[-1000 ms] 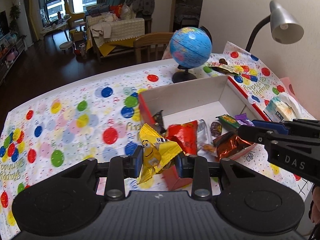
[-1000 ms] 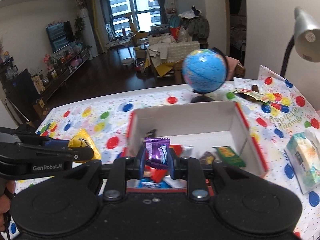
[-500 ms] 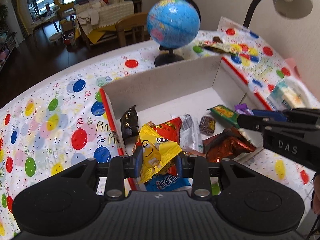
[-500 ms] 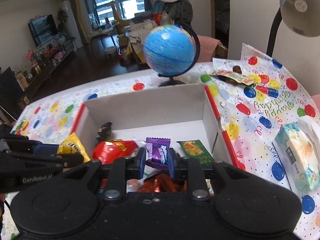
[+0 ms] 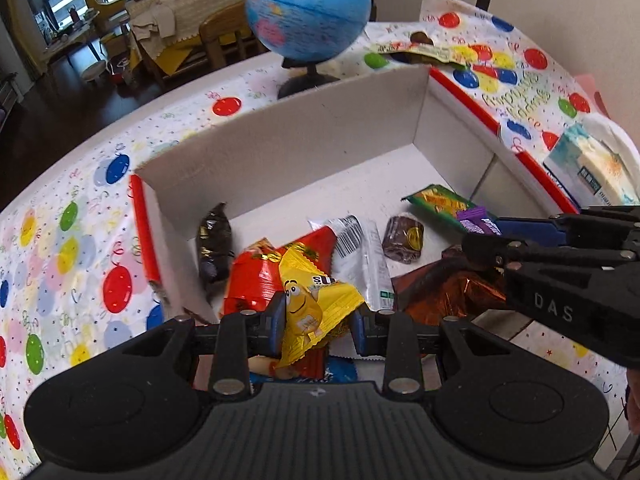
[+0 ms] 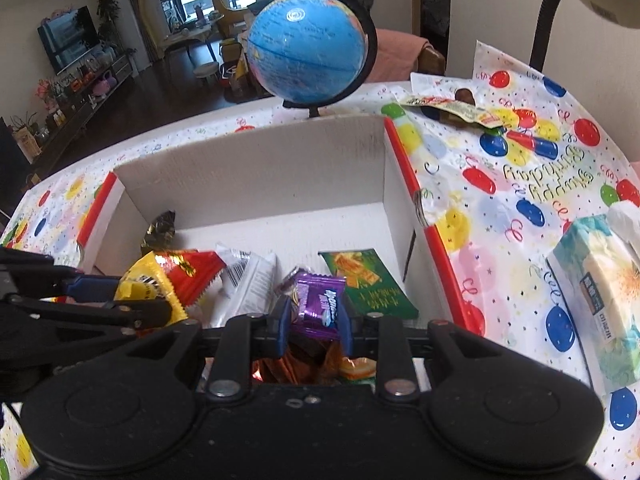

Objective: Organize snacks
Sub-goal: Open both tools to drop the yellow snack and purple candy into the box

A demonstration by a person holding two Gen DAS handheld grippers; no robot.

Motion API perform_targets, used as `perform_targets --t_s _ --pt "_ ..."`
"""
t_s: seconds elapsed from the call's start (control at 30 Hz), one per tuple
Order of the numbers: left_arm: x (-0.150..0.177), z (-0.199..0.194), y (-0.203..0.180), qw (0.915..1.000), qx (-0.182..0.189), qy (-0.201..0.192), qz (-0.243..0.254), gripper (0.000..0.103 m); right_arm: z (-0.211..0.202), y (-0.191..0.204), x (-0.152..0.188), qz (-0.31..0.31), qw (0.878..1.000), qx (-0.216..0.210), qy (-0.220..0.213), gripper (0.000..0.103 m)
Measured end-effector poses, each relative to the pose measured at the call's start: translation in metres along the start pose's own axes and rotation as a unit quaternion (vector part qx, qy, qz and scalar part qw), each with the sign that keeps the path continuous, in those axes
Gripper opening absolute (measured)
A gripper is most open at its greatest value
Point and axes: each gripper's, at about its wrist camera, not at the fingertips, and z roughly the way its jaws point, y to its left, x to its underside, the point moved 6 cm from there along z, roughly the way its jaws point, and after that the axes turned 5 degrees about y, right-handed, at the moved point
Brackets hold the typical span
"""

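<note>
Yellow foil fills the left gripper (image 5: 318, 322): its pads are clamped on a yellow candy packet (image 5: 312, 304), held as it was a second ago, but now over the near end of the white cardboard box (image 5: 288, 152) rather than above the tablecloth just outside it. The right gripper (image 6: 314, 322) has a purple candy wrapper (image 6: 318, 304) between its pads, and its jaws are opening; whether the pads still press on the wrapper I cannot tell. A second ago that wrapper hung above the box's near wall; now it sits lower, over the snacks already inside. Below both lie a red packet (image 5: 272, 276), a white sachet (image 5: 362, 248), a green packet (image 6: 364, 280) and a brown foil pack (image 5: 448, 296). The box looms larger in both views than before. Behind it stands a blue globe (image 6: 306, 48); a tissue pack (image 6: 596, 292) lies on the balloon-print tablecloth (image 6: 500, 184) to the right.
</note>
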Motion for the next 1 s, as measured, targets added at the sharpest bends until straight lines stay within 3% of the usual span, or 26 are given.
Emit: perform_targets --t_s 0.2,0.23,0.33,0.47,1.0 --pt "0.002 0.004 -0.006 1.0 0.001 0.005 0.003 0.032 -0.002 -0.005 0.006 0.004 1.0 -0.007 0.002 0.027" --pt "0.002 0.003 -0.006 1.0 0.002 0.005 0.002 0.036 -0.003 -0.006 0.006 0.004 1.0 -0.008 0.002 0.028" --pt "0.003 -0.003 -0.007 1.0 0.004 -0.004 0.001 0.062 -0.006 -0.005 0.009 0.005 1.0 -0.012 0.001 0.032" --pt "0.005 -0.014 -0.006 0.9999 0.01 -0.014 0.0 0.063 -0.014 -0.003 0.012 0.011 1.0 -0.014 -0.007 0.038" --pt "0.039 -0.08 0.034 0.9974 0.035 -0.057 -0.027 0.077 -0.083 0.037 0.022 0.043 0.995 -0.042 -0.084 0.085"
